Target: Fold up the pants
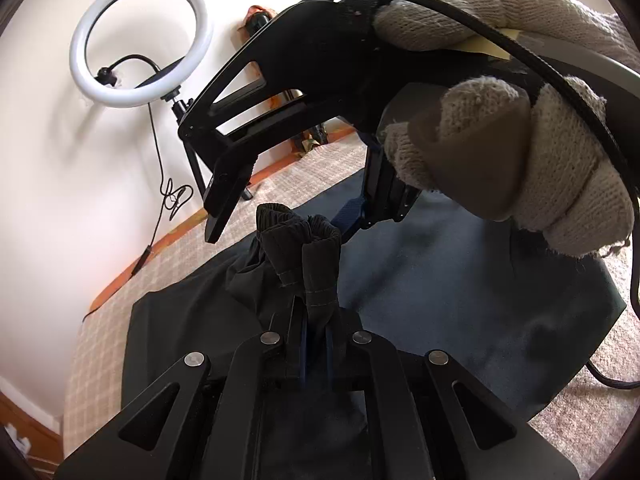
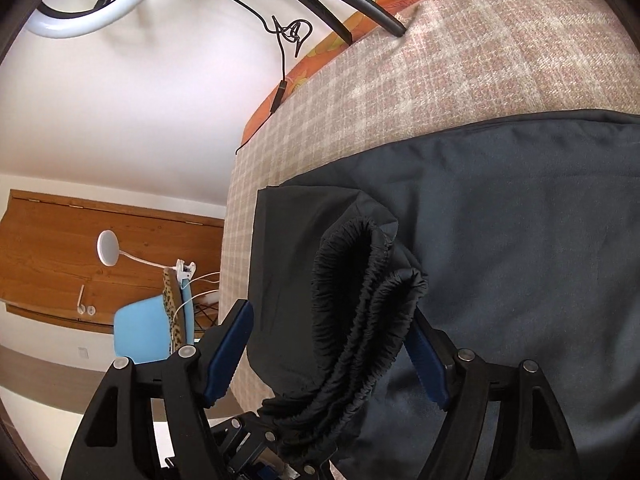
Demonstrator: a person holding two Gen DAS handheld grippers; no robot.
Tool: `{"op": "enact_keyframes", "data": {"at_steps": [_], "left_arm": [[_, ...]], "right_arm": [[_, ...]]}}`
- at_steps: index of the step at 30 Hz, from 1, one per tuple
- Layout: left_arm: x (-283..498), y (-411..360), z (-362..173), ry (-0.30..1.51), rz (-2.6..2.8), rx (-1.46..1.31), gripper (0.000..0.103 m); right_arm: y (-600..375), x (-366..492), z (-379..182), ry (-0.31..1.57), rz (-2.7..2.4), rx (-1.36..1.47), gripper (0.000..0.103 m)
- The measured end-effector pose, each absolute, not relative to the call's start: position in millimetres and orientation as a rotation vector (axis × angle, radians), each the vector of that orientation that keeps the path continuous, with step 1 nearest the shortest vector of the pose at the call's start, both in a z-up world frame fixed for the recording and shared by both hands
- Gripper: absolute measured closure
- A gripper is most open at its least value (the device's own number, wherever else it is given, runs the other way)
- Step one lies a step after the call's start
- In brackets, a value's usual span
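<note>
Dark pants [image 1: 460, 292] lie on a checked bed cover [image 1: 304, 184]. My left gripper [image 1: 314, 320] is shut on the bunched elastic waistband [image 1: 300, 236] and holds it up off the pants. My right gripper [image 1: 296, 220], held by a gloved hand [image 1: 500, 152], hovers just above and beyond the waistband. In the right wrist view the right gripper [image 2: 328, 356] is open, its blue-padded fingers [image 2: 226, 356] on either side of the gathered waistband [image 2: 360, 312], apart from it. The left gripper's linkage [image 2: 256, 452] shows below.
A ring light on a stand [image 1: 140, 40] with a dangling cable stands by the white wall at the bed's far edge. An orange sheet edge [image 2: 320, 60] runs along the bed. A blue chair [image 2: 148, 336] and wooden panel [image 2: 80, 248] stand beyond the bed's end.
</note>
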State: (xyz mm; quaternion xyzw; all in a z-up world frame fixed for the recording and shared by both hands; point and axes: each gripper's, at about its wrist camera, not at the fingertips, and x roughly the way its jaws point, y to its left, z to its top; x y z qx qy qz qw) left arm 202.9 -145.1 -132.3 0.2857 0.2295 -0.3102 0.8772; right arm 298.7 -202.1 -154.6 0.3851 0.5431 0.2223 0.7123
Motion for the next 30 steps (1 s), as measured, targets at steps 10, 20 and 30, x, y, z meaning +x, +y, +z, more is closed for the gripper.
{"op": "enact_keyframes", "data": {"at_steps": [10,20,30], "left_arm": [[197.5,-150.3,-124.5,0.537,-0.713,0.572,0.091],[208.4,-63.8,-83.1,0.687,-0.641,0.285,0.084],[235.5,-54.1,-103.4,0.8,-0.548,0.21,0.084]], "right_arm": [[-202.8,292.3,-150.4,1.215,0.421,0.727,0.086],[-255.9,271.5,-92.2,1.139,0.385,0.591,0.087],[-337.6,223.3,-71.2,1.159,0.28,0.499,0.087]]}}
